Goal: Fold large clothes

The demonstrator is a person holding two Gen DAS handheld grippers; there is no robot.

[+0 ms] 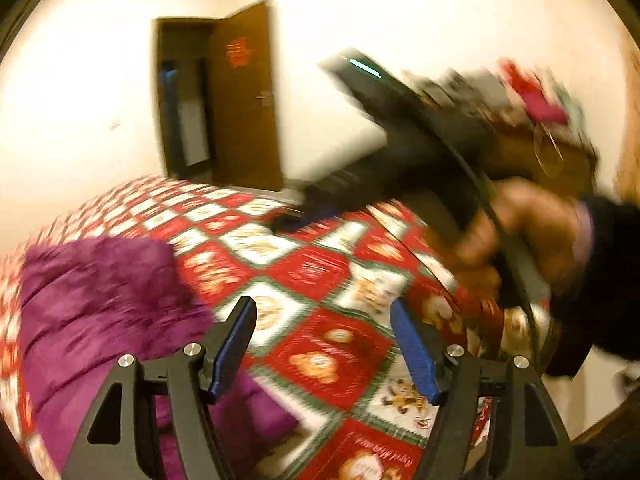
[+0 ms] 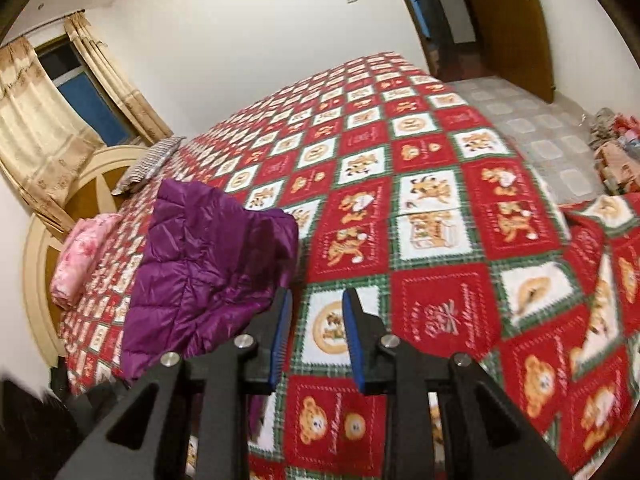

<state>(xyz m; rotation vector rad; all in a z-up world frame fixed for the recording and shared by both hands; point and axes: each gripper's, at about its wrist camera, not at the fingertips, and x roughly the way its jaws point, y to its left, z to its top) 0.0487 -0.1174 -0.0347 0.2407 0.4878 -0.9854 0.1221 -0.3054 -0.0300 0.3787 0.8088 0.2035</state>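
A purple quilted jacket (image 2: 208, 264) lies bunched and folded over on the red, white and green bear-patterned bedcover (image 2: 432, 208). My right gripper (image 2: 316, 298) hovers above the cover just right of the jacket, its blue pads a narrow gap apart with nothing between them. In the left wrist view the jacket (image 1: 100, 300) sits to the left, partly behind the left finger. My left gripper (image 1: 323, 308) stands wide open over the bedcover (image 1: 320, 272), empty. The right gripper (image 1: 296, 216), blurred, is held by a hand (image 1: 520, 232) in a dark sleeve and points down at the bed.
A striped pillow (image 2: 148, 164) and a pink one (image 2: 80, 256) lie by the cream headboard (image 2: 36, 264). A curtained window (image 2: 80, 92) is behind it. A brown door (image 1: 244, 100) stands open. Tiled floor (image 2: 532, 128) and a cluttered pile (image 2: 616, 148) lie past the bed's far edge.
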